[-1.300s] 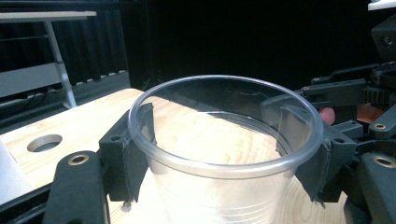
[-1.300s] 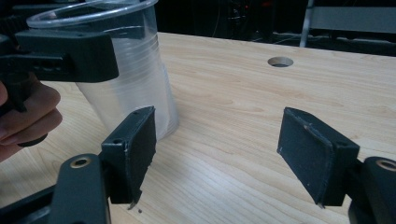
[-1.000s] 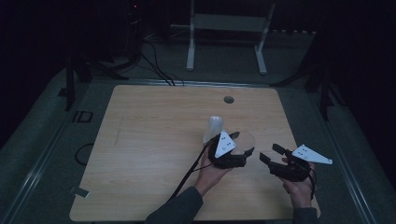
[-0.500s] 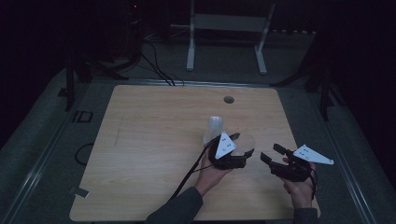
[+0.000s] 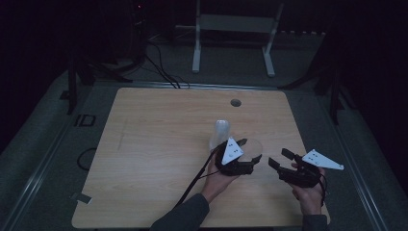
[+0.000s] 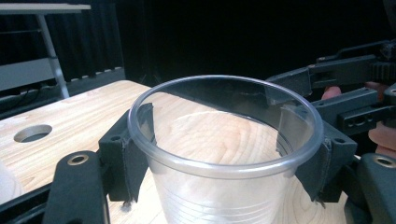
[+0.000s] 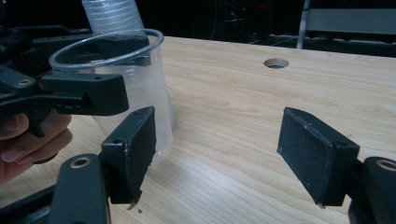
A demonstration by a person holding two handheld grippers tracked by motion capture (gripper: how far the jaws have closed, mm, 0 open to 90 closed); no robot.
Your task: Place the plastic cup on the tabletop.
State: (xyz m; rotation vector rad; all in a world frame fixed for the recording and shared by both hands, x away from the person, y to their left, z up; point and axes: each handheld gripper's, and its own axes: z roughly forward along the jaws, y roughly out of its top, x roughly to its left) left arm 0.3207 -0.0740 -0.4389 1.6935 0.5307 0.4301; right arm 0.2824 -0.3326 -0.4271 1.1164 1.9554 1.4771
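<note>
The wooden bench [image 5: 159,159] is filling the middle of the high view, bare across its left half, with a round cable hole [image 5: 235,102] near its upper edge. Right of centre, the clear plastic cup [image 6: 224,154] is standing upright, mouth up, its long axis vertical, and the left gripper [image 5: 239,161] is grasping it: in the left gripper view its fingers [image 6: 135,140] are pressing on opposite sides of the wall just under the rim, at frame left and frame right. The right gripper [image 7: 219,149] is sitting just beside it, toward the lower right of the high view, with its fingers [image 7: 313,154] released and spread wide on nothing. In the right gripper view the cup is lying to the upper left of those open fingers, near but apart from them, so any hand-over or second grasp would, I judge, be asking that hand to swing left and forward. A stack of nested clear cups [image 5: 220,132] is rising immediately behind the held cup, toward the upper part of the high view; it looks like the one thing standing close enough to be knocked. The left gripper's own black body is also crowding the cup's near side.
</note>
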